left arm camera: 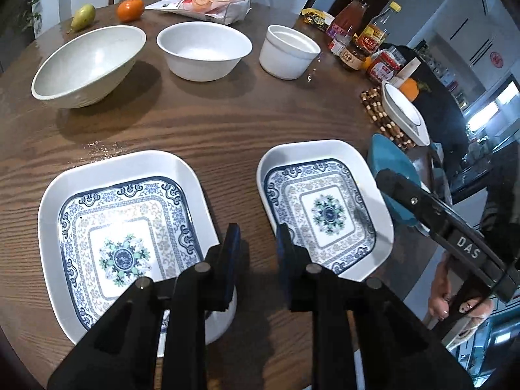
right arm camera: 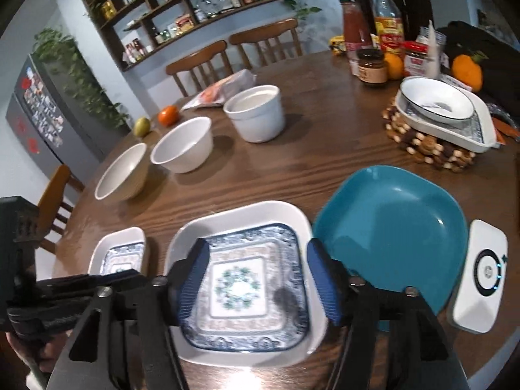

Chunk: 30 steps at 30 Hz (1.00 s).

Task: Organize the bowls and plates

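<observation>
Two white rectangular plates with blue patterns lie side by side near the table's front edge: the left plate (left arm camera: 107, 169) and the right plate (left arm camera: 312, 149). My left gripper (left arm camera: 259, 256) hangs above the strip of wood between them, its jaws shut to a narrow slit with only table showing in it. Its left finger (left arm camera: 232, 260) overlaps the left plate's right rim. My right gripper (right arm camera: 258, 279) stands open over the right plate (right arm camera: 247, 214), with no pad touching it. A teal plate (right arm camera: 390, 227) lies just to the right. Three white bowls (left arm camera: 204, 48) stand in a row further back.
A white bowl in a white dish (right arm camera: 438, 104) rests on a beaded trivet at the back right. Sauce bottles and jars (right arm camera: 370, 65), oranges, a pear (left arm camera: 83, 16) and a snack bag line the far edge. A white device (right arm camera: 481, 276) lies right of the teal plate. Chairs stand behind the table.
</observation>
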Tool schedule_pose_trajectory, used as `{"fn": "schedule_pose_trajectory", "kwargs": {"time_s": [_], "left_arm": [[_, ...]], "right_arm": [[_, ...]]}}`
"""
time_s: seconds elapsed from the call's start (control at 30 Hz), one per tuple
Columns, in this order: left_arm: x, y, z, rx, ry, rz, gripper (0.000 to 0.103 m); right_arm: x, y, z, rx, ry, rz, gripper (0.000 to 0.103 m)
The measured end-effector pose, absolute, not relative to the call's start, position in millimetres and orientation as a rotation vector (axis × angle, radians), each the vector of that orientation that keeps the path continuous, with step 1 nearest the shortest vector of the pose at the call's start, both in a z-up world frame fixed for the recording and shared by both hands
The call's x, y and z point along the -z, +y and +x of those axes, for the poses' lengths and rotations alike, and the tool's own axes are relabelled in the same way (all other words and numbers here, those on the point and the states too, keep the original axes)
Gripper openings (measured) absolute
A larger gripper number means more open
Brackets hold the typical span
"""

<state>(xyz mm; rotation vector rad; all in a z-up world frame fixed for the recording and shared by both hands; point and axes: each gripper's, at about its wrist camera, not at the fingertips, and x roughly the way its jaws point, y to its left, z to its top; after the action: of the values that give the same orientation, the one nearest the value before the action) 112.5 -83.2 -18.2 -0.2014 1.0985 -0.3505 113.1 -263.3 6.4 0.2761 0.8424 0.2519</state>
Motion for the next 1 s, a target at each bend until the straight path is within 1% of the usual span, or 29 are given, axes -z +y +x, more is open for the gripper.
{"fn": "schedule_pose_trajectory", "kwargs": {"time_s": [0.2, 0.3, 0.37, 0.4, 0.47, 0.5, 0.53, 0.57, 0.63, 0.73, 0.77, 0.8, 0.83, 0.87, 0.9, 0.97, 1.0], "left_arm": [[28, -90, 115, 0.355, 1.148, -0.211, 0.020], [23, -81, 114, 0.371, 1.141, -0.244, 0.022], [14, -66, 111, 0.331, 1.103, -0.263, 0.030], [11, -59, 110, 0.307, 1.087, -0.275, 0.032], [5, -42, 106, 0.265, 1.052, -0.301, 0.044], [2, -34, 103, 0.250, 1.042, -0.309, 0.046], [0, -25, 100, 0.229, 1.031, -0.318, 0.053], [-1, -19, 98, 0.211, 1.022, -0.320, 0.056], [-2, -4, 92, 0.155, 0.992, -0.315, 0.058], [3, 14, 84, 0.075, 0.949, -0.298, 0.057], [7, 18, 82, 0.052, 0.943, -0.293, 0.055], [12, 23, 82, 0.036, 0.944, -0.286, 0.053], [16, 25, 82, 0.027, 0.950, -0.273, 0.040], [19, 26, 83, 0.023, 0.963, -0.261, 0.031], [21, 28, 84, 0.023, 0.974, -0.258, 0.029], [24, 32, 85, 0.030, 0.981, -0.269, 0.029], [26, 32, 85, 0.033, 0.983, -0.273, 0.028]], "right_arm": [[3, -270, 110, -0.278, 0.884, 0.315, 0.065], [2, -268, 106, -0.317, 0.883, 0.334, 0.065], [-3, -260, 105, -0.357, 0.879, 0.330, 0.065], [-5, -255, 104, -0.378, 0.875, 0.328, 0.065], [-10, -244, 103, -0.433, 0.863, 0.334, 0.065], [-12, -237, 104, -0.460, 0.862, 0.341, 0.065], [-12, -229, 104, -0.491, 0.864, 0.349, 0.065], [-12, -221, 105, -0.514, 0.869, 0.351, 0.065], [-11, -202, 106, -0.566, 0.883, 0.346, 0.065], [-4, -171, 113, -0.614, 0.908, 0.327, 0.065], [-2, -163, 115, -0.612, 0.915, 0.316, 0.065], [0, -154, 118, -0.607, 0.919, 0.301, 0.063], [2, -147, 120, -0.604, 0.922, 0.288, 0.059], [5, -139, 123, -0.603, 0.935, 0.271, 0.050], [7, -131, 126, -0.609, 0.948, 0.258, 0.046], [9, -120, 129, -0.618, 0.958, 0.234, 0.045], [10, -115, 131, -0.606, 0.961, 0.216, 0.042]]}}
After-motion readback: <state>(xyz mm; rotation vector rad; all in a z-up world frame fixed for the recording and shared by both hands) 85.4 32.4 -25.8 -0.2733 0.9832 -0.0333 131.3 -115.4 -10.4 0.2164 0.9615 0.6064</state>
